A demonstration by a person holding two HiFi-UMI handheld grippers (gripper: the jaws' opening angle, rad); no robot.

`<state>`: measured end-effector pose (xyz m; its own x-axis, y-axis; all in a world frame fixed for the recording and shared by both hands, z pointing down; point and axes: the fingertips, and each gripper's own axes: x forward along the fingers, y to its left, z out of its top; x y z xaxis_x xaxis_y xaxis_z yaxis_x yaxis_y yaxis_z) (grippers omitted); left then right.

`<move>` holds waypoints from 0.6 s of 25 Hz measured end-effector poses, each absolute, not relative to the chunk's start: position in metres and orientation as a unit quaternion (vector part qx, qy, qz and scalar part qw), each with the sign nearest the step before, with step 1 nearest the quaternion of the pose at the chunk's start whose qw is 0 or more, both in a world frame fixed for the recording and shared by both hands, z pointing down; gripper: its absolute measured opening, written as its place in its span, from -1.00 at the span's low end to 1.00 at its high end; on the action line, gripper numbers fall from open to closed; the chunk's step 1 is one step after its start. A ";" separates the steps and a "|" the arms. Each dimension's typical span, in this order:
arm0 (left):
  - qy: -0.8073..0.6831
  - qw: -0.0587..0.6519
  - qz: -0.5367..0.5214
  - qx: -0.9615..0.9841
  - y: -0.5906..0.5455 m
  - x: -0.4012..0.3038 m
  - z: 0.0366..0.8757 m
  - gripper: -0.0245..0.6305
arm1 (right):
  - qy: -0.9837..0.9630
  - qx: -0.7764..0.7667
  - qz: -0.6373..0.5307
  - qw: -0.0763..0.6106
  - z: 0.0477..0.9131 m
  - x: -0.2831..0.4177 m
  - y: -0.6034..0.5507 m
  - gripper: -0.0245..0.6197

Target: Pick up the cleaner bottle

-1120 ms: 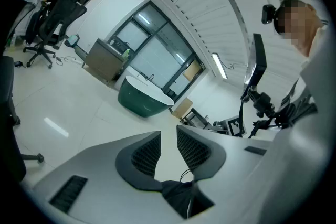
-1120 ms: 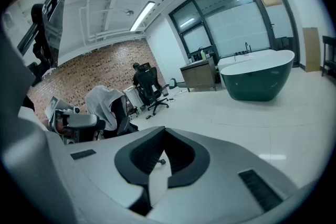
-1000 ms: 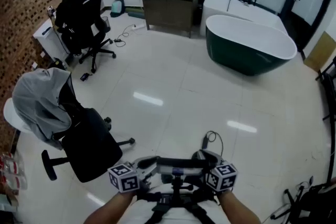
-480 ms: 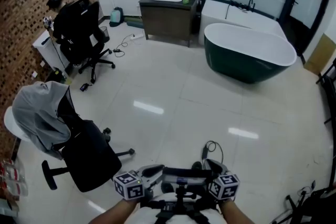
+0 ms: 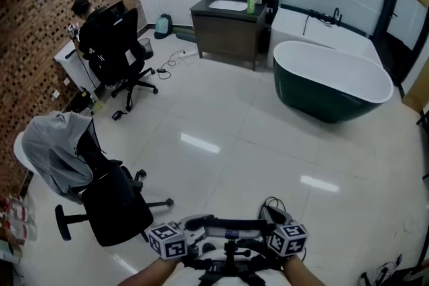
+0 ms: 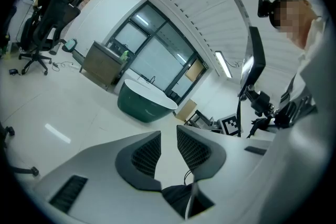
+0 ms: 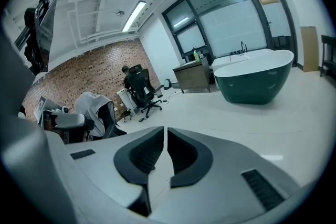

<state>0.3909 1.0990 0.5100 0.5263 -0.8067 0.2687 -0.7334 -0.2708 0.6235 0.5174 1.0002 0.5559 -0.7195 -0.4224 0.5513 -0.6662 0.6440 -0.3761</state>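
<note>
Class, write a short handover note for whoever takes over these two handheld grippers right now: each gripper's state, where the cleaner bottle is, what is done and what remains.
Left gripper: shut, nothing between the jaws.
Right gripper: shut, nothing between the jaws.
Cleaner bottle: green, upright on top of the dark vanity, just right of the basin, far across the room. The green bathtub stands to the vanity's right.
Done: nothing yet; the bottle is untouched.
Left: walk to the vanity, open one gripper, close it on the bottle and lift.

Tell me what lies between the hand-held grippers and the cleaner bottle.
Only bare white floor, up to the vanity bearing the cleaner bottle; the head view shows it.
</note>
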 end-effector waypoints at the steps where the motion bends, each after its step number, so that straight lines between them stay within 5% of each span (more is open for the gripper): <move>1: -0.487 0.361 -0.052 0.794 1.091 0.392 0.509 -0.66 | -0.884 0.303 0.285 0.211 0.555 0.516 0.990 -0.86; 15: -0.521 0.364 -0.075 0.768 0.994 0.419 0.496 -0.66 | -0.891 0.260 0.303 0.219 0.556 0.546 0.901 -0.86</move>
<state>0.4188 0.9937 0.4963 0.4450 -0.8555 0.2647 -0.7468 -0.1914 0.6369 0.5458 0.9007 0.5557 -0.7694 -0.3305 0.5466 -0.5951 0.6817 -0.4256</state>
